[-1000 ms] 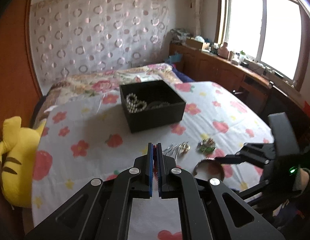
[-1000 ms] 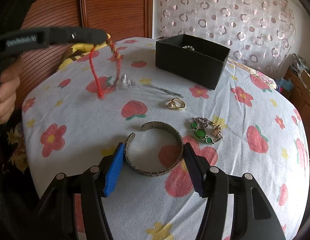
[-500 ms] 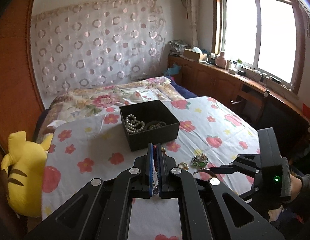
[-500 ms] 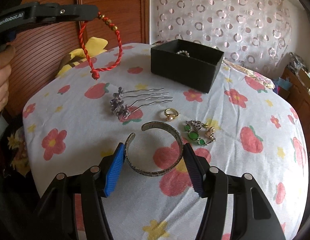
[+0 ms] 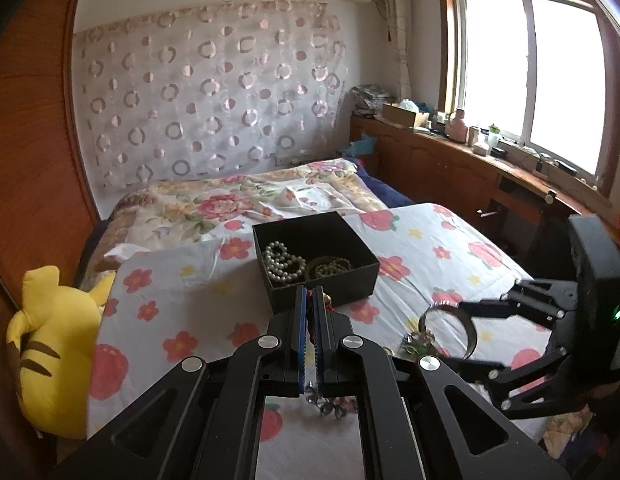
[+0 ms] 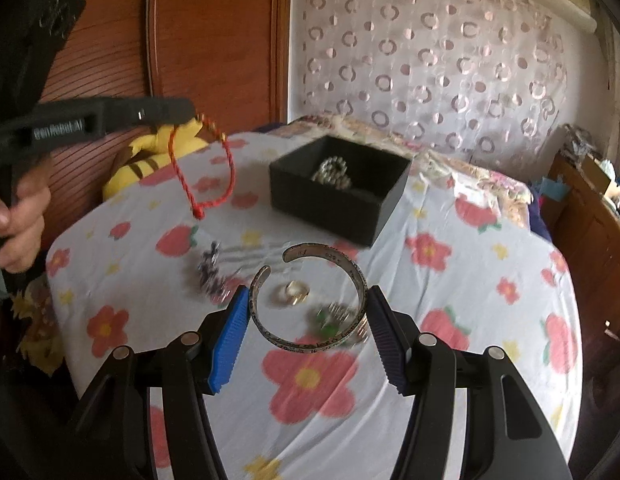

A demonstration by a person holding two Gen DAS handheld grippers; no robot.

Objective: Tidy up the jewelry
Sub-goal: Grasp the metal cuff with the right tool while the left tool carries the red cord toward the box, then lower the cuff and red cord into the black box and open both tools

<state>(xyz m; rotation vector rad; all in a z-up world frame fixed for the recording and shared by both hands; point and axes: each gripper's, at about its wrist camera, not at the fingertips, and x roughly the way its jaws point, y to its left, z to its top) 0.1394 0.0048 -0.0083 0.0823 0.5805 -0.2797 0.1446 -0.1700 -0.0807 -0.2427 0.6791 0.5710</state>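
A black open box (image 5: 315, 256) (image 6: 341, 186) with pearl beads inside stands on the flowered tablecloth. My left gripper (image 5: 309, 304) (image 6: 192, 110) is shut on a red cord bracelet (image 6: 202, 168) that hangs in the air left of the box. My right gripper (image 6: 308, 308) (image 5: 457, 306) is shut on a silver cuff bangle (image 6: 310, 300) (image 5: 449, 322), lifted above the cloth. A gold ring (image 6: 294, 292), a green-stone piece (image 6: 329, 316) and a silver hair comb (image 6: 218, 270) lie on the cloth below it.
The table (image 6: 449, 280) is round, with its edge near me. A yellow striped plush toy (image 5: 54, 344) sits at the left edge. A bed (image 5: 238, 200) lies behind the table, a wooden cabinet (image 5: 449, 164) under the window at right.
My right gripper has lifted the silver bangle off the cloth. My left gripper has risen and carried the red bracelet closer to the box.
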